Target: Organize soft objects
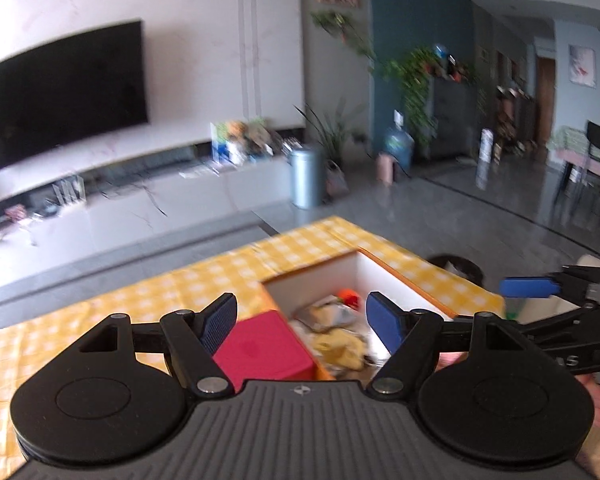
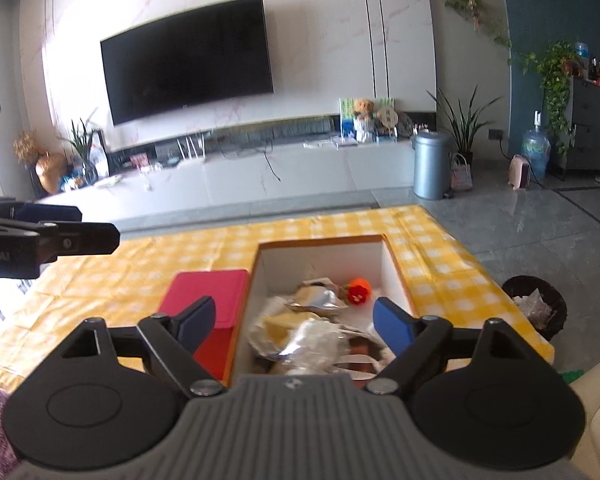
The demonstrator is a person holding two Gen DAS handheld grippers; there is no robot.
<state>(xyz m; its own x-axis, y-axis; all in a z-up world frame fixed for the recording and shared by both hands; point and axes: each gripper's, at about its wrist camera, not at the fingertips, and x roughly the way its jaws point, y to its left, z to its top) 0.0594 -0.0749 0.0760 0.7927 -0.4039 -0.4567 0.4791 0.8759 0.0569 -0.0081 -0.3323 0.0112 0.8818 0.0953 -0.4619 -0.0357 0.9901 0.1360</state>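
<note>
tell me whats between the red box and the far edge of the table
Only bare yellow checked tablecloth lies beyond the red box, as the right wrist view shows.

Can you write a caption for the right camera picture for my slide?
Open right gripper above a box of soft things, red box beside it on a yellow checked cloth.

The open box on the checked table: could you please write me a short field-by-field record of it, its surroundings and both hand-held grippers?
surface: table with yellow checked cloth
box: open, white inside, orange rim
box contents: crumpled silvery and yellowish soft items, a small orange-red piece
beside box: red block, on its left in the right wrist view
floor: dark bin past the table edge
left hand-held gripper: open, empty
right hand-held gripper: open, empty, above the box
</note>
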